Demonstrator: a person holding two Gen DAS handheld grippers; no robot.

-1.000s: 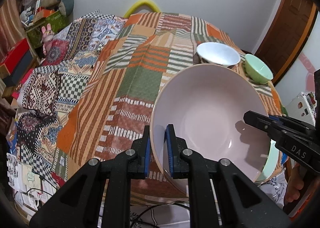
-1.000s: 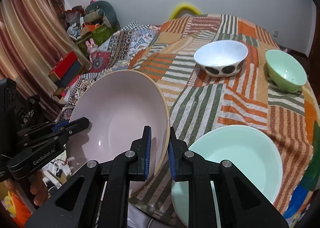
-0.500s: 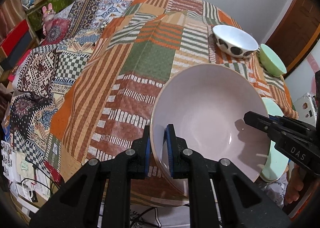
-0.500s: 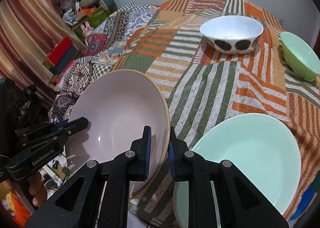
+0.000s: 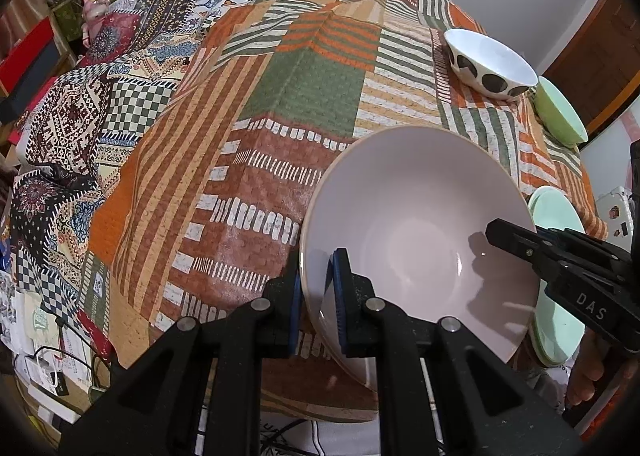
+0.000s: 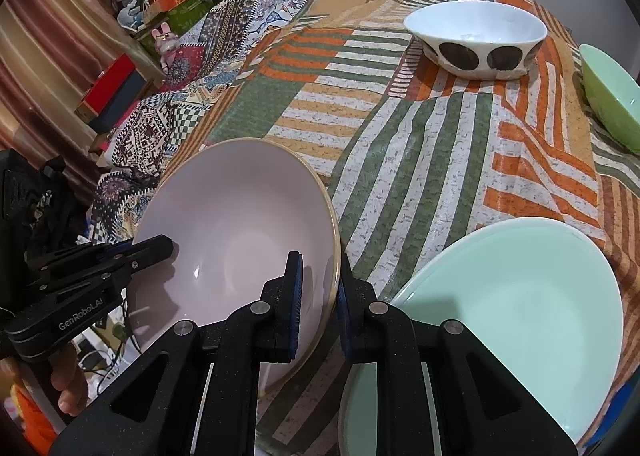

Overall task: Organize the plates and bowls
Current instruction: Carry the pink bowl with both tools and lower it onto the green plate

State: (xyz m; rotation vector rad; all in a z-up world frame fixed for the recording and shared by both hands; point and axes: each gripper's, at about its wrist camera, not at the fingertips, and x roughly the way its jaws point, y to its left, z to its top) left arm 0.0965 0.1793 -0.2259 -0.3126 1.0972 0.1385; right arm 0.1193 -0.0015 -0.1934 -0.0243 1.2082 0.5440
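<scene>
At the near edge of the patchwork cloth [image 5: 280, 103], the left gripper [image 5: 316, 288] clamps the left rim of the pink bowl [image 5: 416, 223] — one finger outside, one inside. Opposite it, the right gripper [image 6: 320, 288] pinches the bowl's right rim the same way, so the bowl hangs tilted between the two. Just right of it lies a mint plate [image 6: 520, 296] on the cloth. Farther back stand a white spotted bowl [image 6: 476, 39] and, beside it at the far right, a green bowl [image 6: 612, 95] — well apart from the pink one.
</scene>
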